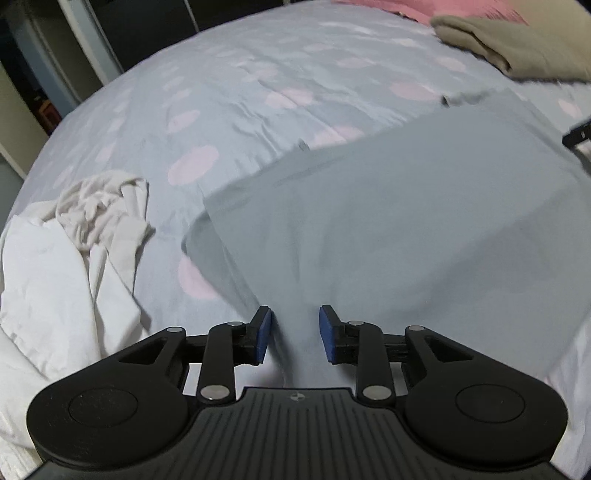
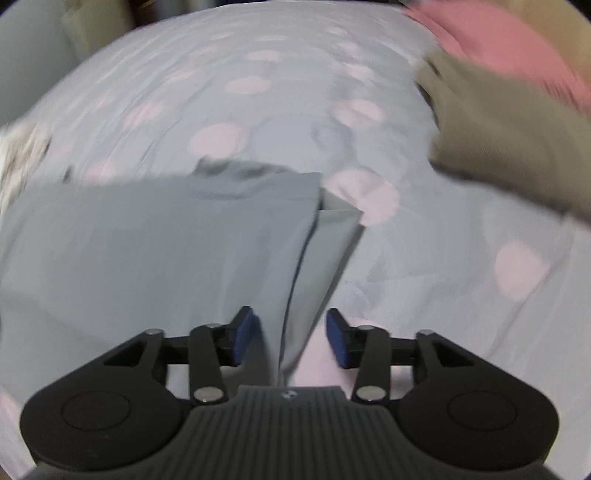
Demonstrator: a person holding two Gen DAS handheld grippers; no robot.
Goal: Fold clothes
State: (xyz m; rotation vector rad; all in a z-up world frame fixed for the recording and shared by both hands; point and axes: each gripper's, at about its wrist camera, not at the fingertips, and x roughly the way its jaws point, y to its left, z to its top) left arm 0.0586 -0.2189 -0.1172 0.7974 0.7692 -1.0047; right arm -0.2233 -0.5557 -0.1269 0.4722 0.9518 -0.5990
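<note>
Grey garment (image 1: 406, 206) spread on bed (image 1: 258, 74), side panels doubled inward; partly folded, further folds probably left. Left gripper (image 1: 295, 334) and right gripper (image 2: 291, 338) at near edge, jaws apart, cloth between, nothing clamped. White heap (image 1: 74, 236) crumpled left; tan piece (image 1: 517, 44) folded far right. No containers visible.

Four garments show on one bed (image 1: 258, 74): one grey-blue garment (image 1: 406, 221) spread flat, one crumpled white garment (image 1: 74, 243), one folded olive garment (image 1: 517, 48) and one pink garment (image 1: 424, 9) at the far edge. Two tools are in view, the left tool (image 1: 295, 334) and the right tool (image 2: 291, 338), each with two blue-padded fingers. The sheet's pink dots are too many and too blurred to count.
</note>
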